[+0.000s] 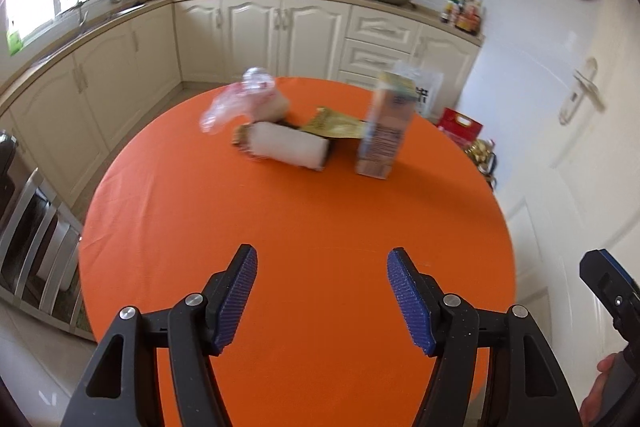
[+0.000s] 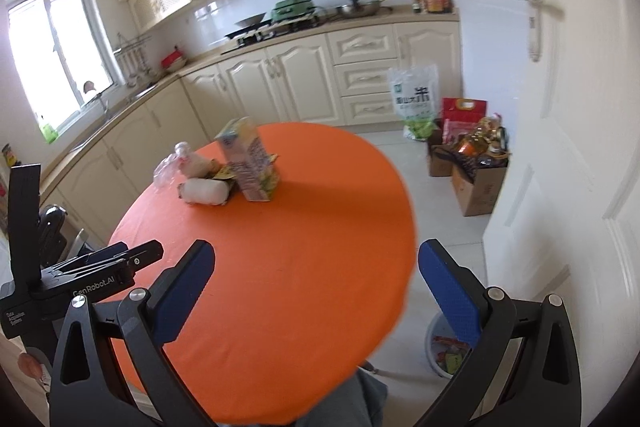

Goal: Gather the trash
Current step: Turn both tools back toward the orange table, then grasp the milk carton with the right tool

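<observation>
Trash clustered at the far side of a round orange table, seen over our two empty grippers.

We see an upright carton, long axis vertical; left of it a white roll lying lengthwise across the table, then a crumpled plastic bottle and gold wrapper. Our left gripper and right gripper both gape wide, holding nothing.

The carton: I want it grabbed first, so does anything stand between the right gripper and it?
Nothing visible does. The right gripper, open and empty, faces bare orange tablecloth up to the upright carton. The white roll, crumpled plastic and yellow wrapper lie beside and behind it.
</observation>
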`<state>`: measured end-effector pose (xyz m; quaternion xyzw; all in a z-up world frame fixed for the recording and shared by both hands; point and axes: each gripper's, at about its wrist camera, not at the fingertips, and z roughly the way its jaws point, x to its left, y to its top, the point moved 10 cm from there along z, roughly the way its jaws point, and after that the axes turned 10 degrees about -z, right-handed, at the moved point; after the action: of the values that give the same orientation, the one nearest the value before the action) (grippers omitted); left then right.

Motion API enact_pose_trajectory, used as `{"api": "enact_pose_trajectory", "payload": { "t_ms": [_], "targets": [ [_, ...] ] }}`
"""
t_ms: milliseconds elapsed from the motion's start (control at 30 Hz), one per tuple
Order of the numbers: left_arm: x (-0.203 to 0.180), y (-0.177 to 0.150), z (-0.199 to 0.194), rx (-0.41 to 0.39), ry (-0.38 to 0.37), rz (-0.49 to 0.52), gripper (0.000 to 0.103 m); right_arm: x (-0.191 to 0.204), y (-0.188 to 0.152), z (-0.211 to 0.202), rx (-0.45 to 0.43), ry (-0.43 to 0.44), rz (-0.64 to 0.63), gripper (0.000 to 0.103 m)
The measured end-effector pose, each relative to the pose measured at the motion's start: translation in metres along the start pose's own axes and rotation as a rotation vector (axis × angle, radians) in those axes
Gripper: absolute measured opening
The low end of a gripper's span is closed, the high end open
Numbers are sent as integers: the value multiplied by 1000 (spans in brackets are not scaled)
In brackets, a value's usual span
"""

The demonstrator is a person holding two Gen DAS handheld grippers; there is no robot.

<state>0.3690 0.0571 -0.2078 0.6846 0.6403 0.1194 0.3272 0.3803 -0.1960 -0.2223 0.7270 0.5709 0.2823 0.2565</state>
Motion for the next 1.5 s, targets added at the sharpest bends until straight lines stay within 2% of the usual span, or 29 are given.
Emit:
{"api": "enact_pose_trajectory", "payload": {
  "t_ms": [233,433,667,833,900,1000,1067,1167,1300,1500],
  "targets": [
    [56,32,4,-18,50,-91,66,39,26,43,12,25,-39,103],
    [80,58,27,-12,69,-160,69,71,53,108,44,12,-92,103],
    [95,82,67,22,84,-216,69,74,69,177,83,-88,-109,103],
    [101,97,92,41,115,-244,69,67,73,205,104,-167,-92,102],
    [99,101,98,54,112,-254,69,66,77,208,97,-186,-107,95],
    [91,105,100,60,111,-270,69,65,80,211,93,-173,-109,70],
    [85,107,103,64,120,-272,69,64,79,213,106,-131,-92,40],
    [73,111,110,78,131,-277,70,60,81,215,111,-100,-97,39],
    [57,116,122,110,139,-317,71,60,90,203,77,-32,-106,38],
    [41,120,148,190,112,-462,71,47,127,197,26,-18,-208,38]
  ]
}}
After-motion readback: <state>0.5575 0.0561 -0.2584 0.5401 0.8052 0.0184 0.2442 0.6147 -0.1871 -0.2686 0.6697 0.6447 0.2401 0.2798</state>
